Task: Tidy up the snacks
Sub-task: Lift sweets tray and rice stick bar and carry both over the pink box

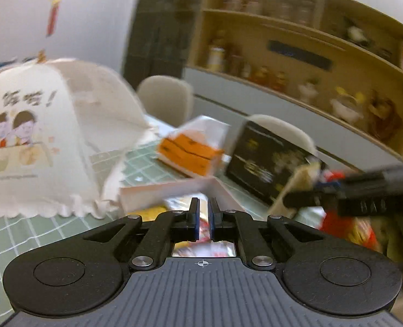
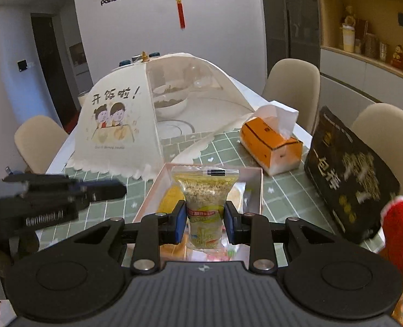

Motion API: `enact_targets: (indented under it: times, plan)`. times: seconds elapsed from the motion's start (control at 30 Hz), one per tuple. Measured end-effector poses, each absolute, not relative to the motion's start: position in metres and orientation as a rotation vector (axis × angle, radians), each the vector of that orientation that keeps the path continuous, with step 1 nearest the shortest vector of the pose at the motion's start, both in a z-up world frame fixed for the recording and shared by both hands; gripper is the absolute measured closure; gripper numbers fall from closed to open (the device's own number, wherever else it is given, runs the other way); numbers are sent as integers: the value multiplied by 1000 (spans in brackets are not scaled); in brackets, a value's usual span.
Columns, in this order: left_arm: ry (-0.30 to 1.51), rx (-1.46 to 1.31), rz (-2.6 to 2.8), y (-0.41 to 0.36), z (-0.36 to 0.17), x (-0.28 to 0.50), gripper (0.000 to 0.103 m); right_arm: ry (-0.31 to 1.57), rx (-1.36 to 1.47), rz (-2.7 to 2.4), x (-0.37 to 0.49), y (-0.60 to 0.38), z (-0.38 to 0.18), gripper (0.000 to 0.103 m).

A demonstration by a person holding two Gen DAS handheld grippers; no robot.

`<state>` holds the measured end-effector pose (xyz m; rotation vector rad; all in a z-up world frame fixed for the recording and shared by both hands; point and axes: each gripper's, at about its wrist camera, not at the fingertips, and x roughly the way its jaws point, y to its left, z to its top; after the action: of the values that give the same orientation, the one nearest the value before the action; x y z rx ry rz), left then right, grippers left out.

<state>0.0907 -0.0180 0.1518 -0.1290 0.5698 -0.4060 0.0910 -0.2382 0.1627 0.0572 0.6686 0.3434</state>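
Note:
My right gripper (image 2: 205, 218) is shut on a clear snack packet (image 2: 205, 190) with pale crumbs and a yellow-green label, held upright over a shallow pink-white box (image 2: 261, 185). A yellow packet (image 2: 171, 199) and other snacks lie in that box. My left gripper (image 1: 204, 209) hovers over the same box (image 1: 160, 190), its blue pads almost touching and nothing visibly clamped between them. The right wrist view shows the left gripper (image 2: 103, 190) to the left of the box with nothing hanging from it. In the blurred left wrist view the right gripper (image 1: 299, 201) sits at the right.
On the green checked tablecloth (image 2: 283, 190), a white mesh food cover (image 2: 114, 125) stands behind the box. To its right are an orange tissue box (image 2: 272, 141) and a black bag (image 2: 348, 179). Beige chairs (image 2: 294, 87) ring the table. A red fuzzy thing (image 2: 400, 231) is at the right.

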Motion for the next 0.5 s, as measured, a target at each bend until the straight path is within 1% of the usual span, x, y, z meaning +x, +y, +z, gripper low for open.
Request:
enact_targets:
  times: [0.07, 0.17, 0.23, 0.27, 0.37, 0.5]
  plan:
    - [659, -199, -356, -13, 148, 104, 93, 710, 64, 365, 112, -232, 160, 74]
    - [836, -334, -357, -5, 126, 113, 93, 748, 59, 321, 143, -227, 145, 62]
    - [903, -400, -409, 2, 104, 107, 92, 768, 64, 312, 152, -227, 135, 61]
    - [909, -401, -418, 4, 95, 101, 90, 776, 82, 321, 152, -229, 131, 61]
    - [916, -335, -353, 14, 80, 76, 89, 796, 111, 366, 135, -230, 119, 48]
    - [920, -301, -237, 34, 74, 39, 89, 849, 61, 375, 95, -215, 89, 46]
